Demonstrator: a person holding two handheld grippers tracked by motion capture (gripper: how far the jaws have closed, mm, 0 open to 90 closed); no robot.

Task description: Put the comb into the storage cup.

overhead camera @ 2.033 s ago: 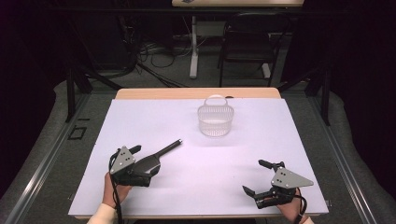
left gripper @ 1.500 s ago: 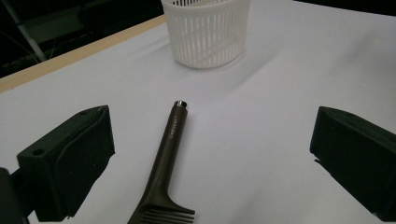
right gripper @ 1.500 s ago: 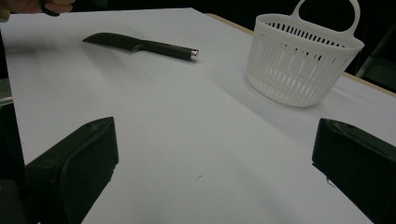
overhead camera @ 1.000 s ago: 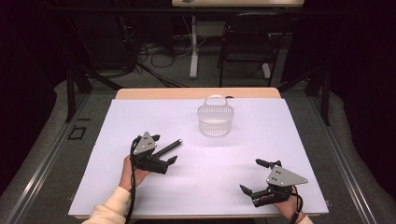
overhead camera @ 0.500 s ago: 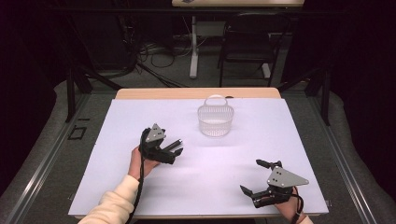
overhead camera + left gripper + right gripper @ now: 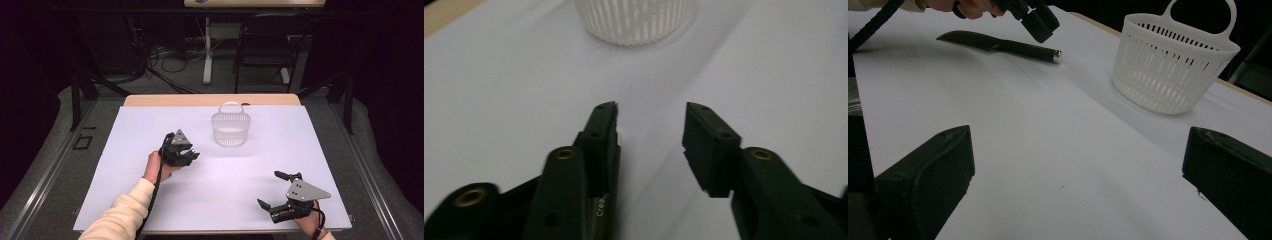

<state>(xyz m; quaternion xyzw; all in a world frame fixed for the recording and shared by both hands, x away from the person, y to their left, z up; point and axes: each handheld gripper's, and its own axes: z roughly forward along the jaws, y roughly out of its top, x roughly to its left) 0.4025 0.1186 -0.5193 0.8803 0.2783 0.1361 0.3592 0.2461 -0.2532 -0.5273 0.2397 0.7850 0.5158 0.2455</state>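
Floor: grey carpet around the table, black tape square [image 6: 82, 142] at the left.
Table [image 6: 280, 150]: white sheet over a wooden top; wood strip [image 6: 210, 100] bare at the far edge.
Left hand-held gripper [image 6: 189, 156]: jaws just narrowed, part apart, over the dark pen [image 6: 1008, 46]; grip not discernible.
Basket [image 6: 231, 129]: white, slatted, upright, far centre.
Right hand-held gripper [image 6: 277, 192]: jaws wide apart, near right edge.
Room: dark; chair [image 6: 265, 45], cables [image 6: 165, 52] behind.
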